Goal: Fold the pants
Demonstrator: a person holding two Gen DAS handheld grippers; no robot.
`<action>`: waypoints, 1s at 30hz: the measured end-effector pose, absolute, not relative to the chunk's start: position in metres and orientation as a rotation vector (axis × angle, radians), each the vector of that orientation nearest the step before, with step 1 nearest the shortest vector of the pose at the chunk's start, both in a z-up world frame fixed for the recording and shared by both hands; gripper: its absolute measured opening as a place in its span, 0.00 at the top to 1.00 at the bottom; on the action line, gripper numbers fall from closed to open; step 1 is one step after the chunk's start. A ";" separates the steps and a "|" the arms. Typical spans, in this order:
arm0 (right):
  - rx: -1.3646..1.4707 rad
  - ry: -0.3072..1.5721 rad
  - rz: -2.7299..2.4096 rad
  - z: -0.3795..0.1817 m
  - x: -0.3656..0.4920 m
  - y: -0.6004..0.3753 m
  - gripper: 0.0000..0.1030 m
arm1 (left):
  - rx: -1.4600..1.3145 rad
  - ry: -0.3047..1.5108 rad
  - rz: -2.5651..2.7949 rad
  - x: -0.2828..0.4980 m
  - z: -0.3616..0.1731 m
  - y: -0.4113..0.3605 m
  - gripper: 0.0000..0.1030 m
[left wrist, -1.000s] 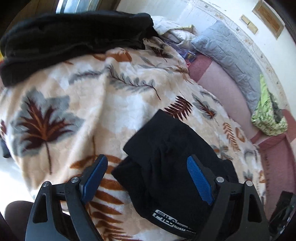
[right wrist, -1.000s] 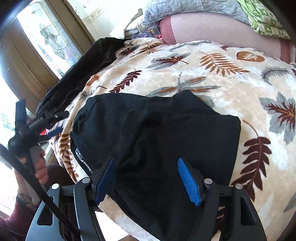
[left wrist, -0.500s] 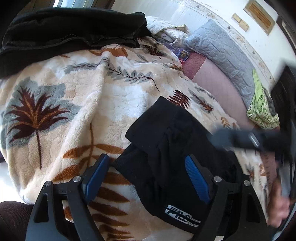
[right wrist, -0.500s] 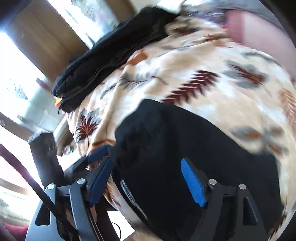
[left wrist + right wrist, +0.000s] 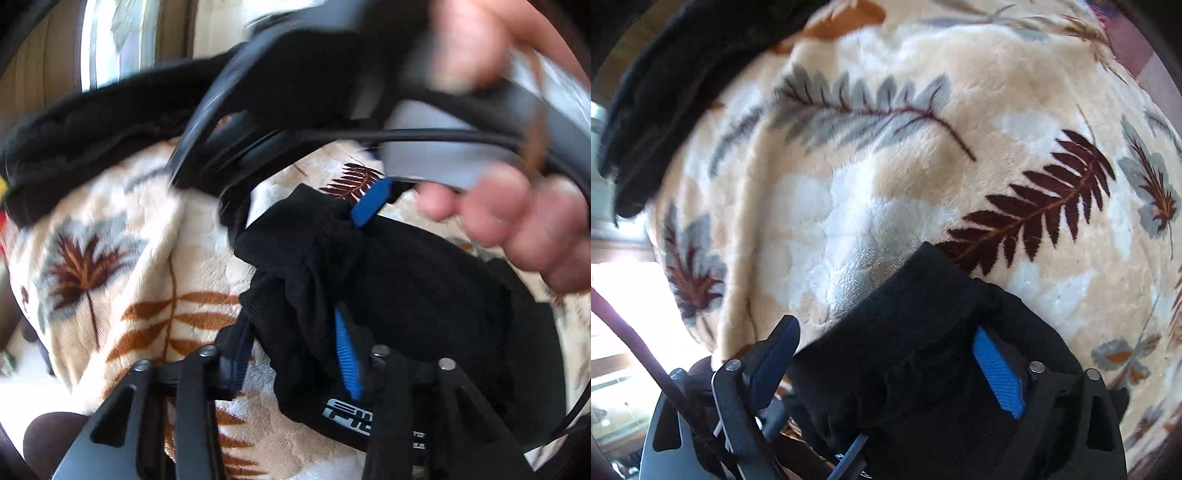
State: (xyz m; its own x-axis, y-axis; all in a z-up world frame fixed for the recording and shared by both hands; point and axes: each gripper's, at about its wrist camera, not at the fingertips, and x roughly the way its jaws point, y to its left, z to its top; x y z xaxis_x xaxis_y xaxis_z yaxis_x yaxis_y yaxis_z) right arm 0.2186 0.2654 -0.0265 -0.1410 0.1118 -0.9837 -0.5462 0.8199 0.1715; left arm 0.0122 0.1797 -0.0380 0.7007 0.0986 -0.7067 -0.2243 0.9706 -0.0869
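Left gripper [image 5: 291, 354] has its blue pads pinched in on a bunched edge of the black pants [image 5: 406, 295], so it's gripping cloth, right by the white logo on the waistband. Right gripper [image 5: 886, 365] has its fingers spread wide on either side of a folded corner of the pants [image 5: 916, 332]; the pads don't look like they're squeezing anything, so I'd call it released. From the left wrist camera the right hand [image 5: 517, 221] and its tool fill the top of the view, pretty blurred. The pants sit in a folded heap on the leaf-print blanket [image 5: 886, 166], near its front edge. A dark garment [image 5: 92, 140] lies along the blanket's far side.
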 end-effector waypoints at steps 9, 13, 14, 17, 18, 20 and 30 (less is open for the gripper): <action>-0.581 1.490 0.532 -0.013 0.191 0.270 0.49 | 0.020 0.669 0.220 -0.005 -0.020 0.143 0.79; -0.414 1.431 0.600 0.021 0.182 0.230 0.67 | 0.043 0.623 0.185 -0.024 0.001 0.128 0.79; -0.386 1.399 0.616 0.030 0.177 0.219 0.67 | 0.065 0.609 0.173 -0.030 0.007 0.120 0.79; -0.265 1.339 0.642 0.056 0.167 0.178 0.69 | 0.119 0.580 0.137 -0.041 0.022 0.100 0.79; -0.234 1.319 0.648 0.062 0.163 0.166 0.69 | 0.130 0.576 0.120 -0.044 0.026 0.093 0.79; -0.172 1.285 0.655 0.076 0.156 0.139 0.69 | 0.161 0.570 0.085 -0.047 0.034 0.076 0.79; 0.273 1.227 0.589 0.063 0.132 -0.015 0.72 | 0.192 0.679 -0.225 -0.074 0.050 0.031 0.72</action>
State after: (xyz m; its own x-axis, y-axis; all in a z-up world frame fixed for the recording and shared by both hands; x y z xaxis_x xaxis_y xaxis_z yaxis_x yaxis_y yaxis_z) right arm 0.1318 -0.0150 0.0632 0.2135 0.5595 -0.8008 -0.2755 0.8209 0.5001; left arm -0.0741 0.0311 0.0496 0.7555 -0.1430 -0.6394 0.2678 0.9581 0.1021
